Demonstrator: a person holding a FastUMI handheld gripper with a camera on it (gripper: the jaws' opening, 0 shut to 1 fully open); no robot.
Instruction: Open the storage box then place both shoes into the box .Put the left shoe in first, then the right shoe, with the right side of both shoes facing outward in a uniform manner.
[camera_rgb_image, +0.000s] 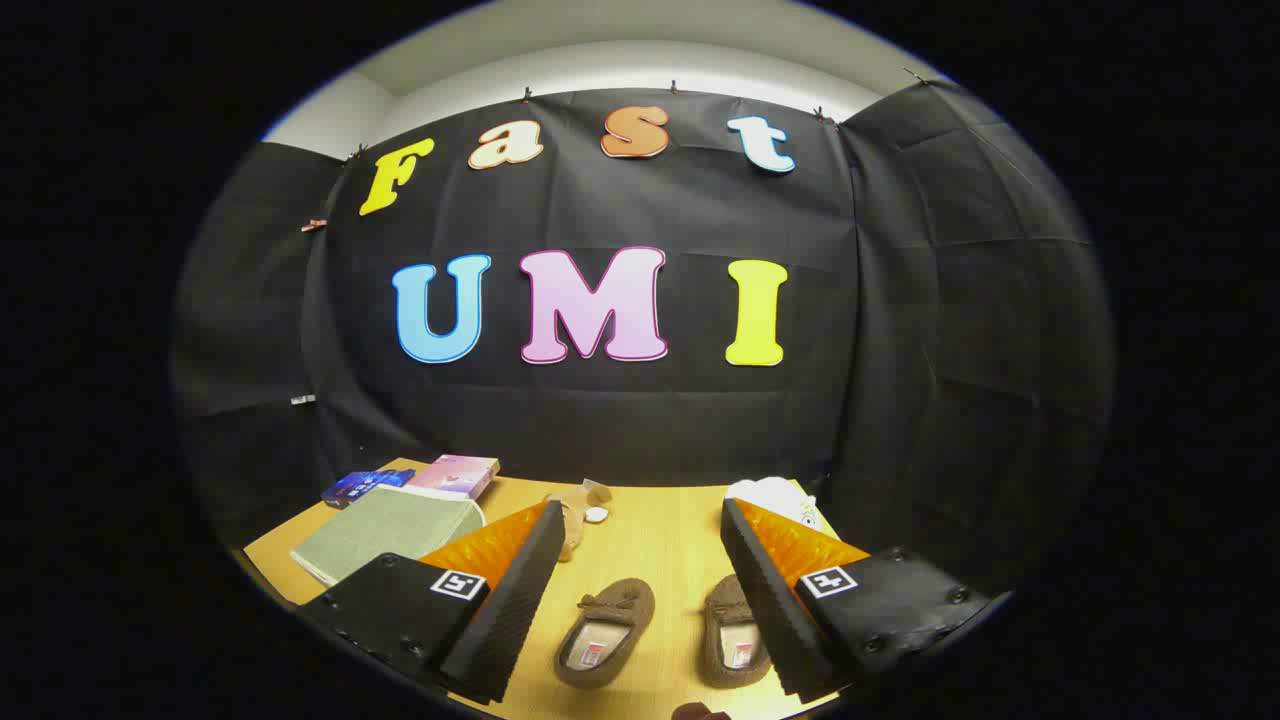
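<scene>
— Nearest are the gripper (640, 590) fingers, spread wide and holding nothing, with both brown slippers on the wooden table (660, 530) below the gap between them.

— Why held that way?

— My guess is that it hangs above the pair so either can be reached, but the box has to be opened first. The slipper nearer the left finger (604, 633) lies just beside that finger; the slipper nearer the right finger (733, 632) is partly tucked under the right one.

— Which way do they point?

— Toes away from the camera, heels toward it, long axes roughly along the fingers, leaning slightly toward each other at the toes. They sit side by side, not touching.

— And the storage box?

— Possibly the flat grey-green thing (385, 533) beyond the left finger; the warped view leaves me unsure. Beyond it lie a pink packet (455, 474) and a blue packet (365, 486). Something white (775, 497) sits past the right finger.
</scene>
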